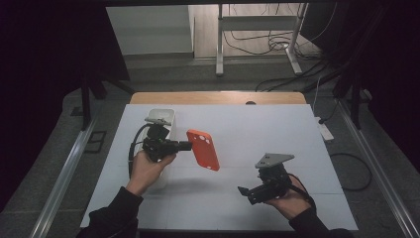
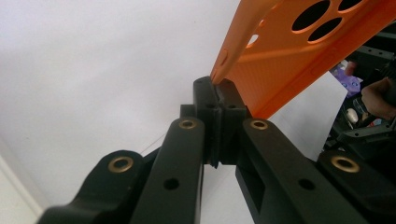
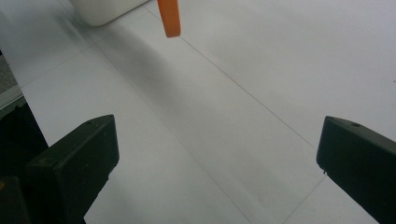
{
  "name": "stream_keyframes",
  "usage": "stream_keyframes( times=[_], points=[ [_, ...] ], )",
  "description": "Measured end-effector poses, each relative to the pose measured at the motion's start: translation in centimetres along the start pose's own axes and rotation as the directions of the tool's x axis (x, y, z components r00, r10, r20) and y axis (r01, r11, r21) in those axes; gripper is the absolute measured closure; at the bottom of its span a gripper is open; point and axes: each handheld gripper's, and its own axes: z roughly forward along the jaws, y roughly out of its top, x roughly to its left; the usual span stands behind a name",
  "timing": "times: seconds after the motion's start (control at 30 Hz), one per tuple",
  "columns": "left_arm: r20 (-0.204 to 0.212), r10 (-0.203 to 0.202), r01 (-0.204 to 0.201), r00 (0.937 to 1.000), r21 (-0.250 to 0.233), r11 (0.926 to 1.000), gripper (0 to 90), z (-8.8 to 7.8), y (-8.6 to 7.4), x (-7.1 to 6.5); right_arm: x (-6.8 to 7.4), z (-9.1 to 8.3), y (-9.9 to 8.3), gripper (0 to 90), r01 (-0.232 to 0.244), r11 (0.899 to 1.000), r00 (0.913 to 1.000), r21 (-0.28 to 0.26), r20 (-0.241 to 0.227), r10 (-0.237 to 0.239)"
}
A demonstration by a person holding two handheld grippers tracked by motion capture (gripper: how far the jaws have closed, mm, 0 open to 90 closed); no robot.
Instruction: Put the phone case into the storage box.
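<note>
An orange phone case (image 1: pixel 203 148) hangs in the air over the left middle of the white table, its flat back towards the high view. My left gripper (image 1: pixel 188 145) is shut on the case's left edge. In the left gripper view the two pads (image 2: pixel 218 100) pinch the thin rim, and the case (image 2: pixel 289 60) slants up to the right with its camera holes showing. My right gripper (image 1: pixel 247 195) is near the front right of the table, open with nothing between its fingers (image 3: pixel 219 149). In the right gripper view, a tip of the case (image 3: pixel 169 18) hangs down at the top.
A white box-like container (image 1: pixel 161 119) stands at the table's back left, just behind my left hand, its corner at the top (image 3: pixel 107 9) of the right gripper view. White sheets cover the table (image 1: pixel 257 124). Cables and a metal frame lie on the floor beyond.
</note>
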Motion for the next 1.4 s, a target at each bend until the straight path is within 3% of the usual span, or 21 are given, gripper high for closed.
stream_keyframes(
  times=[1.0,1.4],
  points=[
    [-0.057,-0.038,0.037,0.9977,-0.020,0.9991,89.0,-2.6,1.5,2.4,-1.9,-3.2,-3.3,0.0,-0.079,0.996,0.9941,-0.034,0.072,0.081],
    [-0.090,-0.058,0.055,0.9942,-0.032,0.9980,89.0,-4.0,2.5,3.7,-3.1,-4.5,-5.3,0.0,-0.126,0.992,0.9827,-0.029,0.133,0.129]
  ],
)
